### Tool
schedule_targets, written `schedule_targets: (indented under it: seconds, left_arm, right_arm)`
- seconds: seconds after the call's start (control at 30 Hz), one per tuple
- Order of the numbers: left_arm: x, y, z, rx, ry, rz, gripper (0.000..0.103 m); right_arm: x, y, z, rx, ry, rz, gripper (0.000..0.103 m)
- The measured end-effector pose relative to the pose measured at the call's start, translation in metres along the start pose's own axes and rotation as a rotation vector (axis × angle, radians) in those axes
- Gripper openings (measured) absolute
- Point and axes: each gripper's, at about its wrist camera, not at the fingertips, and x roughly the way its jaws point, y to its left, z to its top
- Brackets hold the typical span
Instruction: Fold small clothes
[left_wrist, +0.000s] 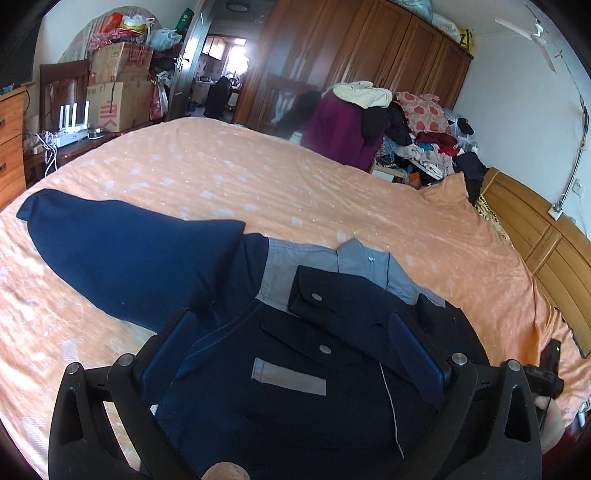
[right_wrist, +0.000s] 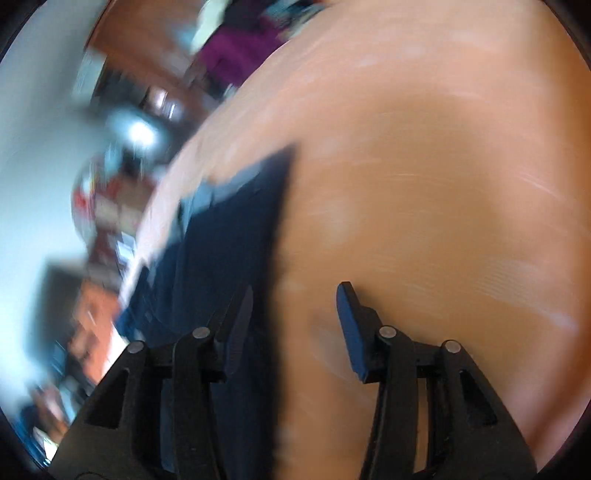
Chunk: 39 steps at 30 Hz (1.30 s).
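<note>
A dark navy jacket (left_wrist: 288, 387) with a grey collar (left_wrist: 354, 258) and a grey chest strip lies on the orange bedspread (left_wrist: 258, 177). One sleeve is folded across its chest; the other sleeve (left_wrist: 122, 251) stretches out to the left. My left gripper (left_wrist: 291, 325) hovers open over the jacket's chest, blue pads wide apart, nothing between them. In the blurred right wrist view, my right gripper (right_wrist: 295, 306) is open above the bedspread (right_wrist: 443, 184), beside the jacket's edge (right_wrist: 236, 236), which lies at its left finger.
Cardboard boxes (left_wrist: 118, 88) and a wooden cabinet (left_wrist: 11, 140) stand at the far left of the bed. A heap of clothes (left_wrist: 406, 125) lies at the far right, by the wooden headboard (left_wrist: 546, 251). A hand and the other gripper's handle (left_wrist: 546, 384) show at the right edge.
</note>
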Motion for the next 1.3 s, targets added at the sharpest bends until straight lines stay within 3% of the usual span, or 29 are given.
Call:
schedule_targets:
  seconds: [0.13, 0.2, 0.23, 0.27, 0.3, 0.33, 0.4, 0.43, 0.53, 0.57, 0.6, 0.67, 0.73, 0.8, 0.83, 0.87, 0.93, 0.97, 1.03, 1.07, 1.1, 1.13, 1.2, 1.3]
  left_arm:
    - [0.014, 0.000, -0.012, -0.019, 0.052, -0.009, 0.103]
    - [0.017, -0.005, -0.016, -0.018, 0.063, -0.022, 0.103]
    - [0.017, -0.010, -0.017, -0.009, 0.064, -0.027, 0.103]
    - [0.016, -0.015, -0.017, 0.001, 0.063, -0.031, 0.103]
    - [0.015, -0.022, -0.018, 0.011, 0.062, -0.038, 0.103]
    - [0.014, -0.025, -0.017, 0.016, 0.061, -0.045, 0.103]
    - [0.011, -0.031, -0.014, 0.029, 0.052, -0.056, 0.103]
    - [0.009, -0.033, -0.012, 0.036, 0.044, -0.058, 0.103]
    - [0.002, -0.034, -0.010, 0.036, 0.026, -0.062, 0.103]
    - [0.001, -0.034, -0.009, 0.035, 0.024, -0.060, 0.103]
    - [0.001, -0.033, -0.010, 0.034, 0.025, -0.059, 0.103]
    - [0.002, -0.035, -0.014, 0.029, 0.036, -0.058, 0.103]
    - [0.005, -0.039, -0.017, 0.030, 0.053, -0.063, 0.103]
    - [0.006, -0.047, -0.020, 0.048, 0.062, -0.066, 0.103]
    - [0.007, -0.053, -0.022, 0.059, 0.063, -0.068, 0.103]
    - [0.008, -0.056, -0.022, 0.063, 0.064, -0.072, 0.103]
    - [0.012, -0.064, -0.023, 0.059, 0.070, -0.083, 0.103]
    - [0.013, -0.068, -0.023, 0.057, 0.071, -0.087, 0.103]
    - [0.014, -0.077, -0.022, 0.059, 0.070, -0.102, 0.103]
    - [0.013, -0.082, -0.022, 0.067, 0.065, -0.108, 0.103]
    - [0.012, -0.086, -0.021, 0.073, 0.062, -0.112, 0.103]
    - [0.012, -0.090, -0.021, 0.081, 0.061, -0.117, 0.103]
    - [0.013, -0.093, -0.021, 0.083, 0.065, -0.124, 0.103]
    - [0.012, -0.094, -0.020, 0.072, 0.067, -0.132, 0.103]
  right_arm:
    - [-0.075, -0.076, -0.010, 0.243, -0.232, -0.020, 0.045]
    - [-0.085, -0.070, -0.009, 0.248, -0.277, -0.114, 0.046]
    - [-0.091, -0.066, -0.007, 0.251, -0.307, -0.205, 0.046]
    - [-0.098, -0.068, -0.006, 0.315, -0.335, -0.247, 0.047]
    - [-0.102, -0.067, -0.004, 0.352, -0.336, -0.219, 0.050]
    - [-0.106, -0.058, 0.000, 0.345, -0.320, -0.207, 0.052]
    - [-0.125, -0.023, 0.017, 0.203, -0.316, -0.204, 0.052]
    - [-0.147, -0.006, 0.030, 0.106, -0.327, -0.233, 0.052]
    - [-0.190, -0.007, 0.062, -0.009, -0.330, -0.356, 0.059]
    - [-0.201, -0.025, 0.075, -0.022, -0.303, -0.474, 0.061]
    - [-0.202, -0.047, 0.089, -0.061, -0.213, -0.598, 0.061]
    - [-0.183, -0.078, 0.104, -0.138, 0.021, -0.740, 0.059]
    - [-0.162, -0.083, 0.107, -0.245, 0.180, -0.751, 0.059]
    - [-0.147, -0.074, 0.109, -0.299, 0.236, -0.696, 0.060]
    - [-0.136, -0.069, 0.112, -0.331, 0.254, -0.686, 0.067]
    - [-0.127, -0.069, 0.112, -0.350, 0.265, -0.692, 0.073]
    - [-0.107, -0.082, 0.112, -0.377, 0.319, -0.741, 0.072]
    - [-0.093, -0.091, 0.116, -0.357, 0.385, -0.756, 0.066]
    - [-0.090, -0.100, 0.115, -0.354, 0.409, -0.756, 0.058]
    - [-0.089, -0.102, 0.117, -0.337, 0.419, -0.760, 0.034]
    - [-0.088, -0.103, 0.118, -0.332, 0.421, -0.756, 0.021]
    - [-0.090, -0.101, 0.117, -0.337, 0.425, -0.753, 0.001]
    - [-0.097, -0.099, 0.111, -0.363, 0.436, -0.786, 0.000]
    - [-0.113, -0.102, 0.101, -0.391, 0.511, -0.924, 0.000]
